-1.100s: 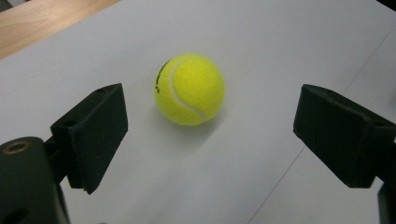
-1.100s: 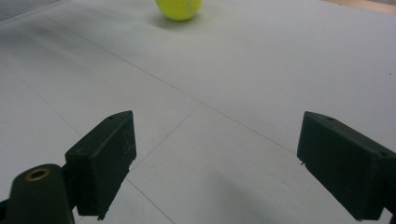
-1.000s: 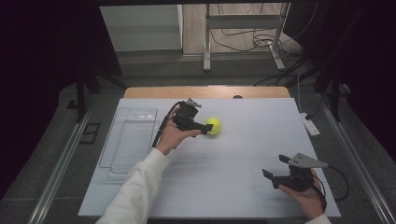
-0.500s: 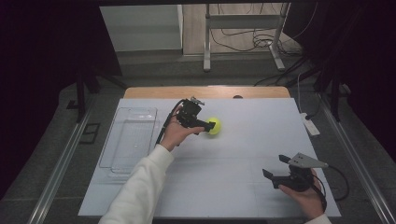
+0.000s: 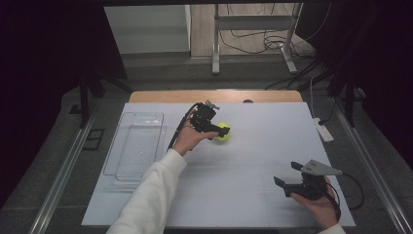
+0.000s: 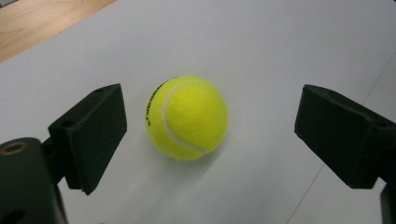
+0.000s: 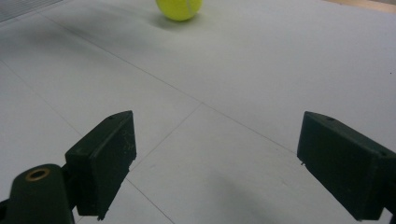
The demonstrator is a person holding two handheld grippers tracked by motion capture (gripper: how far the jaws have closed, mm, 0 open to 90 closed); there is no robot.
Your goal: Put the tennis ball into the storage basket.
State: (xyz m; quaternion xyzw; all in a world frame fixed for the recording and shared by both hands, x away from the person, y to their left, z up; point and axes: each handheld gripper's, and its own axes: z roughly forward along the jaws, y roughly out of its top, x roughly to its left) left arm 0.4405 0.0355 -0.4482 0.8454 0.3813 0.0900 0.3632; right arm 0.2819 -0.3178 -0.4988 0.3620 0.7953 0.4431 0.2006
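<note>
Left gripper view: jaws spread wide around the tennis ball (image 6: 187, 117) on the table (image 6: 280, 56), not touching, lined up for grabbing.

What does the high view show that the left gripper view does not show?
High view alone: the clear tray at the table's left, the right gripper open near the front right, and the person's sleeve. Left gripper view alone: the black print and seam on the tennis ball. Both: the ball between the open left gripper jaws, on the white table.
</note>
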